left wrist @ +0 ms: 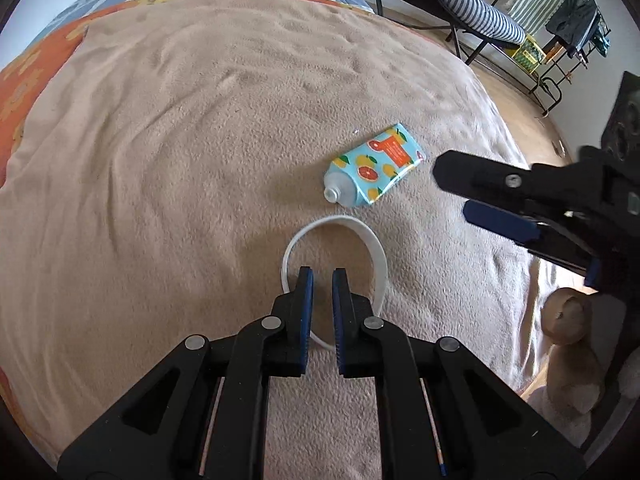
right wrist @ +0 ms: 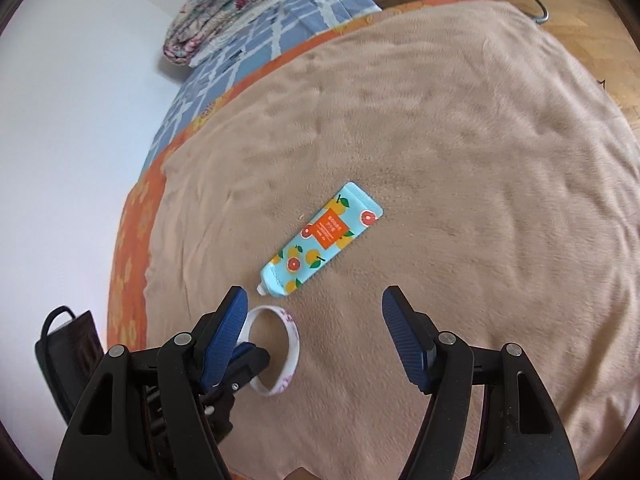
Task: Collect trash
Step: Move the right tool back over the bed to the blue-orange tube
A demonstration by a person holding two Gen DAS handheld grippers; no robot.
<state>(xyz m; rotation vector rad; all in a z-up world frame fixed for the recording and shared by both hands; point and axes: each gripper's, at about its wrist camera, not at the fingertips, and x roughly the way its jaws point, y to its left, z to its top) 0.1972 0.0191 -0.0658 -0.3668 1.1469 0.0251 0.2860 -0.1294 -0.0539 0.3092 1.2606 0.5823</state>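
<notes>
A light-blue tube with an orange-fruit print (left wrist: 374, 165) lies flat on the tan blanket (left wrist: 180, 160), cap end toward me; it also shows in the right wrist view (right wrist: 322, 240). A white ring-shaped band (left wrist: 376, 252) lies just in front of it, also in the right wrist view (right wrist: 290, 344). My left gripper (left wrist: 322, 280) hovers over the ring's near side, jaws a narrow gap apart, holding nothing. My right gripper (right wrist: 316, 312) is open and empty, just short of the tube; it shows at the right in the left wrist view (left wrist: 460, 188).
The tan blanket covers a bed with an orange and blue patterned sheet (right wrist: 256, 40). A folded quilt (right wrist: 228, 8) lies at the head. A striped lounger (left wrist: 472, 4) and clothes rack (left wrist: 576, 28) stand on the wood floor. A plush toy (left wrist: 568, 320) sits at the bed's right edge.
</notes>
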